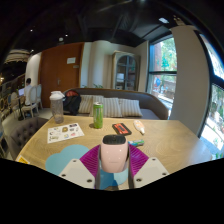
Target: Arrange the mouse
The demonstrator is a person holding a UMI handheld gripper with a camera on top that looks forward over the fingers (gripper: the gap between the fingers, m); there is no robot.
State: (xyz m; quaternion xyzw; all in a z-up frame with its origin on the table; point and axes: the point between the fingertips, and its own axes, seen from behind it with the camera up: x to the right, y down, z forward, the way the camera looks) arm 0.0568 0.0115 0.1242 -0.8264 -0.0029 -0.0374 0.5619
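A pale pink and white mouse (113, 152) with a dark top edge sits between my gripper's (113, 165) two fingers. Both magenta pads (91, 160) press against its sides, so the gripper is shut on it. The mouse is held above a light blue mat (62, 158) that lies on the wooden table (165, 140). The mouse's underside is hidden by the fingers.
Beyond the fingers stand a green can (97, 115), a dark red flat object (121, 129) and a printed sheet (65, 131). A grey lidded cup (57, 106) stands at the table's far left. A sofa (125, 104) and windows lie behind the table.
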